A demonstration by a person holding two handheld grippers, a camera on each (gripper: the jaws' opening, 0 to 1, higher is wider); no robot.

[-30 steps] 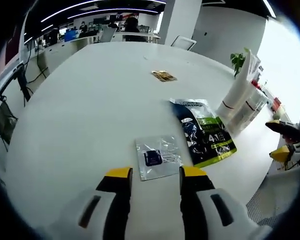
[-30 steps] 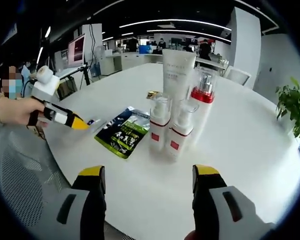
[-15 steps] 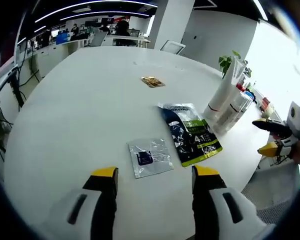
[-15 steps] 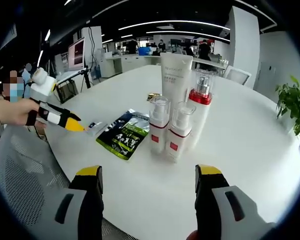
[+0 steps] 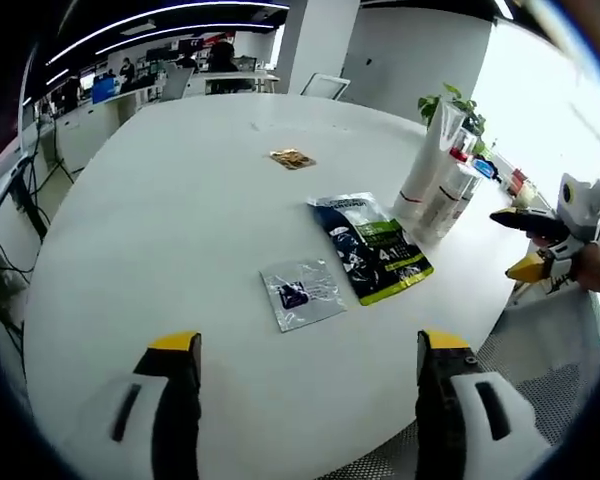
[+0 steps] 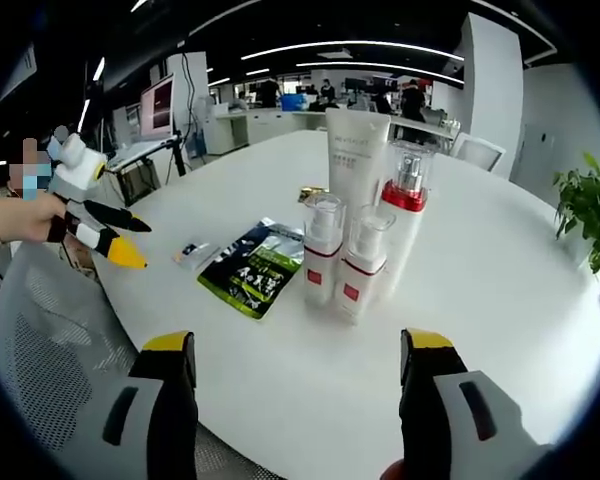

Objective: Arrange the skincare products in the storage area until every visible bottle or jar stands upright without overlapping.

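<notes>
Both tongs hang over the near edge of a round white table, each spread wide with nothing between the jaws. In the left gripper view, the left tongs point across the table toward a clear sachet and a dark green pouch lying flat beside it. The right tongs enter from the right, held in a hand, tips parted and off the table's rim.

In the right gripper view, the right tongs face a tight cluster of 4 upright products: a tall white tube, a red-collared pump bottle beside it, and 2 small bottles with red labels in front, all close together, perhaps touching. The pouch lies just left of them. At far left, a hand holds the left tongs level, tips apart, above a mesh chair.
</notes>
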